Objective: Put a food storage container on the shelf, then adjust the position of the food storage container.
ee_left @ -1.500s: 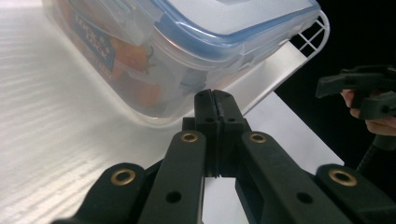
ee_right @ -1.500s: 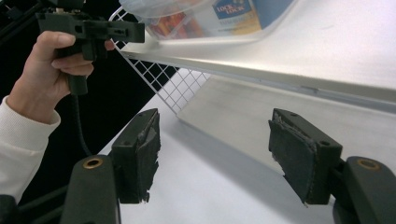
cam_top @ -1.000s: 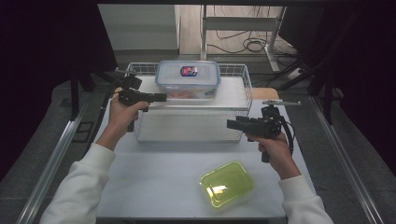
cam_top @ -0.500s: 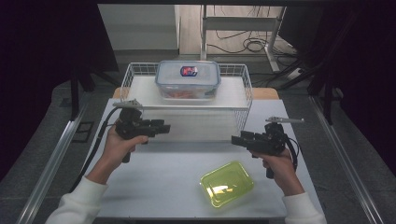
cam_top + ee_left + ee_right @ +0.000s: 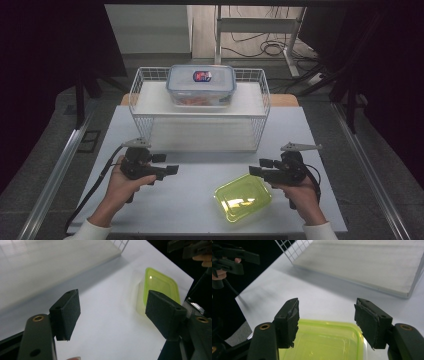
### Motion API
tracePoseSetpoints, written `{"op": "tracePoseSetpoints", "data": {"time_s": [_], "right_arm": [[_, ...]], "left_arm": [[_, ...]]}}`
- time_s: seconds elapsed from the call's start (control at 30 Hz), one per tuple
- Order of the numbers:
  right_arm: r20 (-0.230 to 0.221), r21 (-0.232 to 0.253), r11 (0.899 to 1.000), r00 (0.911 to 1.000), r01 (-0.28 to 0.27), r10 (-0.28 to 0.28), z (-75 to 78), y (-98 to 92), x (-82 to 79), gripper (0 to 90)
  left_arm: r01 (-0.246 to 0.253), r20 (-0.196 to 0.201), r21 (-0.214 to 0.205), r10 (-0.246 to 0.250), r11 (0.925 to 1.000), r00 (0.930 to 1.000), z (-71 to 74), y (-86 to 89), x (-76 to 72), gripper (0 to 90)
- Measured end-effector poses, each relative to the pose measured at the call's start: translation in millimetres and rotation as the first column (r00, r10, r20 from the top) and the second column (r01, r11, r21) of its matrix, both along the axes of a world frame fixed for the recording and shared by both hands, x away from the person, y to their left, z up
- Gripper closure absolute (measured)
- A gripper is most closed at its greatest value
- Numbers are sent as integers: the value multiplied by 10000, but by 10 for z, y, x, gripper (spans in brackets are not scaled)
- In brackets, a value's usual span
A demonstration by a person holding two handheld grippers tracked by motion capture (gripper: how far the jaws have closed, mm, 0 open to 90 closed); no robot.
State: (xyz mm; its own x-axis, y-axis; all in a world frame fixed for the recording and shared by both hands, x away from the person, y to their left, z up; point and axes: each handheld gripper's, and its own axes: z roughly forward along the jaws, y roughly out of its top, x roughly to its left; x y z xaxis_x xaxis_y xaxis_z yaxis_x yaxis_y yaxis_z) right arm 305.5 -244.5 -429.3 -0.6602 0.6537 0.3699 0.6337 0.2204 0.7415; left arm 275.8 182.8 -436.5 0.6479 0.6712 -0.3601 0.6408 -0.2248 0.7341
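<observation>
Both grippers open & empty over table: left gripper (image 5: pixel 172 169) jaws just widening, right gripper (image 5: pixel 255 171) beside green lid (image 5: pixel 243 197).

A lab: dark curtains (image 5: pixel 50 60), floor cables (image 5: pixel 260 47), bare table (image 5: pixel 190 200).

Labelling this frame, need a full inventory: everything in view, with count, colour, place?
lid: 1, yellow-green, table front right, near the right gripper
box: 1, clear, blue lid with a sticker, on the rack top
rack: 1, white wire, table back centre
table: 1, white
left gripper: 1, black, front left, jaws just opening, nothing between them
right gripper: 1, black, front right, open, above the lid
hands: 2, one per gripper
</observation>
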Motion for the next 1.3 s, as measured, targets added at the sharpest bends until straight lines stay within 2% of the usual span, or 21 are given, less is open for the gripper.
{"op": "tracePoseSetpoints", "data": {"time_s": [0.03,0.07,0.1,0.13,0.23,0.27,0.33,0.37,0.43,0.57,0.7,0.77,0.9,1.03,1.07,1.1,1.17,1.23,1.3], "right_arm": [[-27,-139,9999,10000,-5,4,-27,-15,-21,362],[-32,-154,9999,10000,3,-4,-36,-24,-29,362],[-84,-148,9999,10000,16,-17,-48,-38,-39,360],[-123,-119,9999,9999,56,-57,-61,-53,-51,360],[-263,-130,9998,9996,141,-144,-121,-109,-106,358],[-263,-130,9998,9996,141,-144,-121,-109,-106,358],[-318,-341,9990,9990,288,-298,-174,-171,-170,356],[-343,-279,9991,9989,314,-323,-180,-184,-182,349],[-453,-219,9990,9982,391,-400,-177,-219,-215,327],[-349,-226,9990,9986,395,-403,-173,-255,-263,315],[-314,-467,9976,9981,506,-521,-179,-305,-309,321],[-318,-560,9969,9979,546,-565,-177,-326,-328,343],[-190,-820,9956,9987,461,-478,-166,-362,-408,434],[22,-1213,9926,10000,66,-64,-174,-389,-527,598],[22,-1213,9926,10000,66,-64,-174,-389,-527,598],[89,-1446,9893,9997,-201,216,-179,-412,-602,724],[86,-1664,9848,9986,-503,525,-195,-422,-661,810],[-29,-1833,9797,9966,-809,817,-226,-417,-727,862],[-195,-2172,9693,9933,-1154,1139,-276,-383,-793,886]], "left_arm": [[93,-111,-273,-96,9996,9999,-71,12,-44,277],[93,-111,-273,-96,9996,9999,-71,12,-44,280],[130,-262,48,-128,9999,9996,-126,-1,-54,275],[-6,-208,239,11,9997,9998,-148,-3,-65,275],[-78,-335,575,98,9983,9994,-237,-6,-92,277],[-78,-335,575,98,9983,9994,-237,-6,-92,277],[-133,-396,907,170,9958,9991,-304,-9,-112,277],[-150,-410,1035,193,9945,9990,-322,-7,-116,277],[-140,-530,1163,202,9931,9984,-359,5,-116,276],[-230,-608,1333,313,9908,9977,-401,15,-115,261],[-308,-650,1467,407,9887,9971,-437,45,-113,250],[-336,-607,1708,446,9847,9972,-450,51,-115,246],[-170,-598,1859,286,9824,9978,-465,42,-143,232],[-183,-625,1585,286,9872,9976,-461,73,-154,232],[-202,-623,1497,298,9885,9976,-464,93,-154,232],[-362,-592,1577,460,9868,9972,-469,130,-162,234],[-441,-620,1523,540,9873,9966,-482,165,-165,236],[-480,-569,1738,587,9836,9967,-490,176,-167,235],[-451,-584,1749,561,9835,9967,-498,172,-164,235]]}}
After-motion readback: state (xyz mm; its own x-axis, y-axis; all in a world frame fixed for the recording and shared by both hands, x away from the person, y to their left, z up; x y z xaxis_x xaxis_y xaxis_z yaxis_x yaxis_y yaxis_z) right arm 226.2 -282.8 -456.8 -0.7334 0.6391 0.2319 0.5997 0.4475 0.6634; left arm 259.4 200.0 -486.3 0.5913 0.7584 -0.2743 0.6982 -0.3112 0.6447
